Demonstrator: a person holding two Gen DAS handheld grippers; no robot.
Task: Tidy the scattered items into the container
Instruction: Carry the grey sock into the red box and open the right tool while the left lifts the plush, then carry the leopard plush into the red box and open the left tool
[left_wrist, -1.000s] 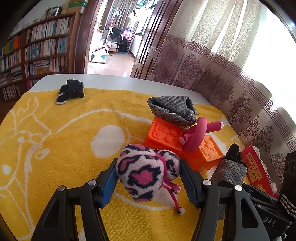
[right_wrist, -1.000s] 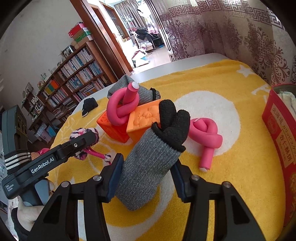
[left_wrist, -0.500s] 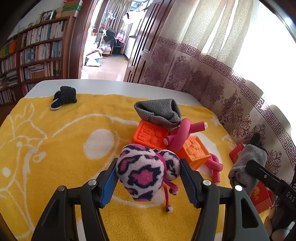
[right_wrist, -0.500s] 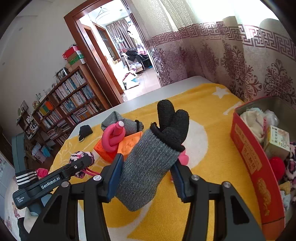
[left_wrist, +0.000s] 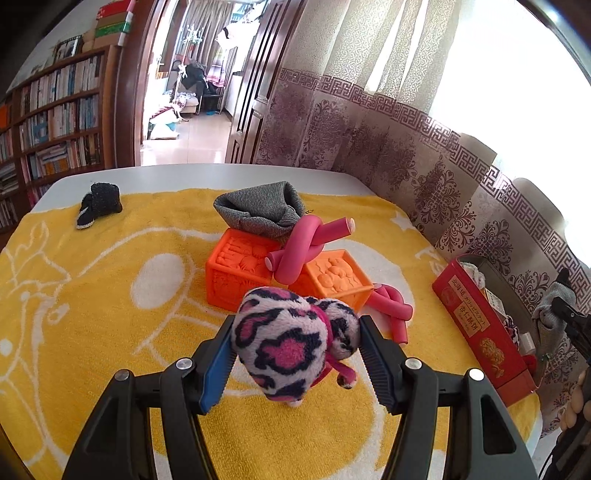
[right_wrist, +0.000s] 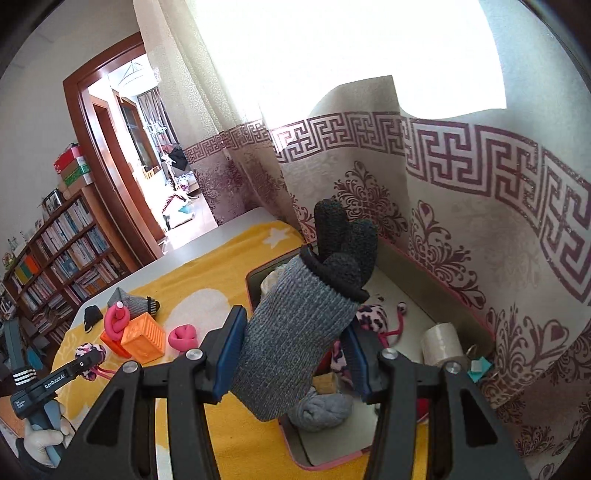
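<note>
My left gripper (left_wrist: 295, 360) is shut on a pink-and-black leopard plush (left_wrist: 284, 341), held above the yellow towel (left_wrist: 92, 295). My right gripper (right_wrist: 290, 356) is shut on a grey glove with black fingertips (right_wrist: 295, 332), hanging over the open red box (right_wrist: 458, 295). The box (left_wrist: 480, 325) stands at the table's right edge. In it lie another leopard plush (right_wrist: 373, 317), a tape roll (right_wrist: 441, 341) and grey fabric (right_wrist: 321, 410). On the towel remain two orange blocks (left_wrist: 240, 269), two pink foam twists (left_wrist: 306, 243), a grey hat (left_wrist: 258, 212) and a small black shoe (left_wrist: 98, 205).
A patterned curtain (right_wrist: 480, 221) hangs close behind the box. The white table (left_wrist: 184, 175) shows beyond the towel's far edge. A bookshelf (left_wrist: 48, 122) and a doorway stand further back. A hand (right_wrist: 44, 441) holds the left gripper's handle at lower left.
My right gripper carried the glove up and to the right, from over the towel to above the box. My left gripper with the plush shifted slightly toward the box.
</note>
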